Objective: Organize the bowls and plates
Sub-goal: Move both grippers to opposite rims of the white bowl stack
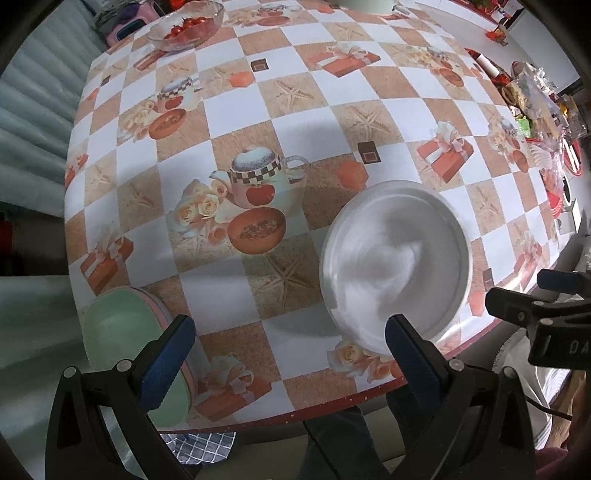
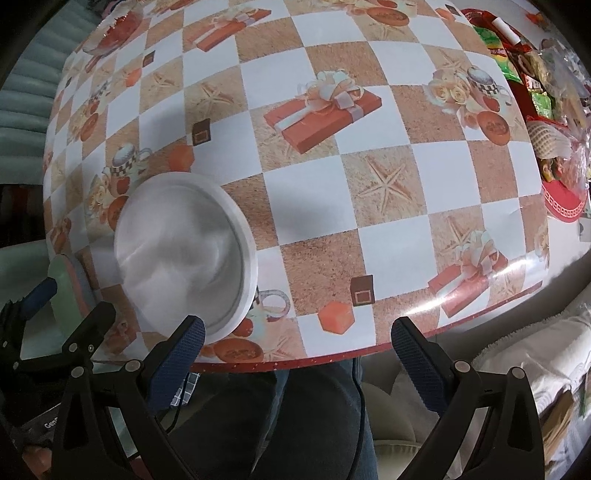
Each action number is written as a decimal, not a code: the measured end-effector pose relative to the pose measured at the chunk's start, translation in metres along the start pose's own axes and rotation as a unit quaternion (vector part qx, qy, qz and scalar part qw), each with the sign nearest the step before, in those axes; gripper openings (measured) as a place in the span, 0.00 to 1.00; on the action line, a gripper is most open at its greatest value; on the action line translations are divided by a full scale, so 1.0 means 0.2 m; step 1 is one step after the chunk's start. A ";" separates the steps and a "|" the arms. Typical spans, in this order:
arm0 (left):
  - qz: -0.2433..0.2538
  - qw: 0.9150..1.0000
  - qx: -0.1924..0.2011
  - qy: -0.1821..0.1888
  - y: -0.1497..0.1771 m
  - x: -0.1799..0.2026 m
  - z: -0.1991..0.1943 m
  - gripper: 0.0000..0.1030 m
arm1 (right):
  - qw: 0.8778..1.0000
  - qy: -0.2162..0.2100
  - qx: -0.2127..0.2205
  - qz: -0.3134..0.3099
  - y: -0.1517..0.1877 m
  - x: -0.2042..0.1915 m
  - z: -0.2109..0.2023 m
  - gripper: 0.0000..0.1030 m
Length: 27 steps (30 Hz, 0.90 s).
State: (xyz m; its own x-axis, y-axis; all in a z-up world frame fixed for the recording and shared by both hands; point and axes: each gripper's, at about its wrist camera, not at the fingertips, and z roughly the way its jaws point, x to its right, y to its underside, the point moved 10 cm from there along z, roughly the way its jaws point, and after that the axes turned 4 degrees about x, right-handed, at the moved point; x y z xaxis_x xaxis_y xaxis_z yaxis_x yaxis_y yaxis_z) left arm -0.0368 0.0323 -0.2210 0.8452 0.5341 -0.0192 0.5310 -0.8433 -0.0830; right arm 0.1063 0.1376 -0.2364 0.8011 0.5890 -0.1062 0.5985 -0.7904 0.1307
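Both our left gripper (image 1: 288, 354) and right gripper (image 2: 297, 354) are spread wide, holding nothing. The white bowl (image 1: 395, 266) and the green plate stack (image 1: 129, 332) sit near the table edge (image 1: 332, 406), so we judge a careless nudge could tip either off.

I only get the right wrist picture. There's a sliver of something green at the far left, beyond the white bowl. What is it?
Observer: The left wrist view shows it whole: a green dish stacked on a pink one, at the near left edge of the table.
Operator: And the blue thing poking in beside it?
Observer: That is one finger of the left gripper. Its own camera shows both fingers spread wide, with nothing held between them.
Operator: Anything at the far end I'm missing?
Observer: A glass bowl with small red fruits in it, seen almost whole there.
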 end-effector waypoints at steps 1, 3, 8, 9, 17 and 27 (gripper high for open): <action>-0.001 1.000 -0.001 0.000 0.00 0.00 0.01 1.00 | 1.000 -0.001 -0.001 0.000 -0.01 0.00 0.01 0.99; -0.002 1.000 -0.004 0.000 -0.02 0.00 0.04 1.00 | 1.000 -0.003 -0.004 0.002 -0.02 0.00 0.04 0.99; -0.010 1.000 -0.022 -0.008 -0.02 0.00 0.15 1.00 | 1.000 -0.006 -0.018 0.005 -0.06 0.00 0.14 0.99; -0.012 1.000 -0.025 -0.008 -0.01 0.00 0.17 1.00 | 1.000 -0.007 -0.020 0.005 -0.07 0.00 0.16 0.99; -0.023 0.999 -0.029 -0.015 -0.03 0.03 0.28 1.00 | 0.999 -0.012 -0.034 0.011 -0.16 0.01 0.27 0.99; -0.037 0.998 -0.041 -0.023 -0.03 0.02 0.42 1.00 | 0.998 0.000 -0.059 -0.009 -0.22 -0.04 0.44 0.99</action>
State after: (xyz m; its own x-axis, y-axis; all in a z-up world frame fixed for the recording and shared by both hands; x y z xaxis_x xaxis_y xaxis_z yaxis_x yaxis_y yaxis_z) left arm -0.0417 0.0457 -0.3049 0.8002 0.5965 -0.0629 0.5974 -0.8019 -0.0044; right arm 0.0727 0.1529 -0.3276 0.7907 0.6022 -0.1100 0.6088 -0.7547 0.2444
